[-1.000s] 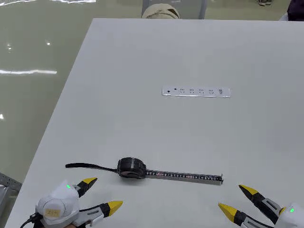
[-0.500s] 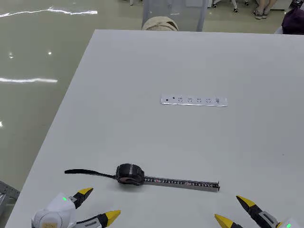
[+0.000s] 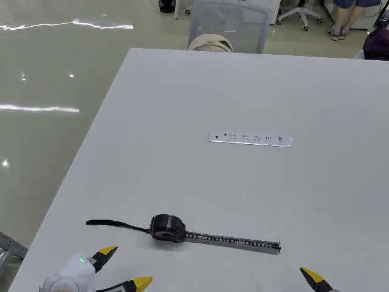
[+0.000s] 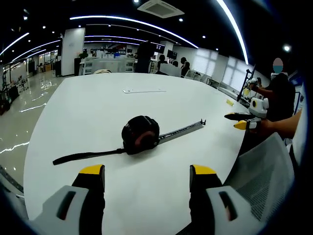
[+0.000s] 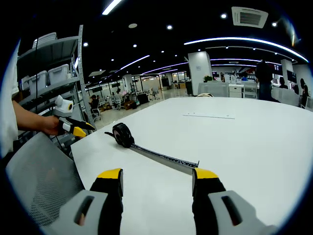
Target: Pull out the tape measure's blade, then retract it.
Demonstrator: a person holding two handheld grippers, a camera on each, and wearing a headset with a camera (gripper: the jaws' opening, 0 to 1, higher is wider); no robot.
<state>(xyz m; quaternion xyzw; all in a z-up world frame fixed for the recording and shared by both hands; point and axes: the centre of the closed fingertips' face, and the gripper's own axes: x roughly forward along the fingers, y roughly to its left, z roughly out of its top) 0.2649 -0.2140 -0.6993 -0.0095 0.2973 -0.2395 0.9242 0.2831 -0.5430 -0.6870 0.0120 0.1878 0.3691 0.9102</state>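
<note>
Head view: the tape measure (image 3: 167, 227) lies near the white table's (image 3: 243, 85) near edge, blade (image 3: 234, 242) stretched toward 3 o'clock, my left gripper (image 3: 126, 266) spread empty at its 7 o'clock. Left gripper view: the case (image 4: 141, 135) sits at 12 o'clock, clear of my parted jaws. Right gripper view: my right gripper (image 5: 157, 174) gapes empty, the blade's hook (image 5: 195, 164) just ahead at 12 o'clock, bright office (image 5: 161, 90) beyond.

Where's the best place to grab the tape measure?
Probably the round black case, with the left gripper coming straight in from the near side, since it points that way. The case is chunky and should fit between the open jaws. The strap is floppy, and the blade lies thin and flat on the table.
</note>
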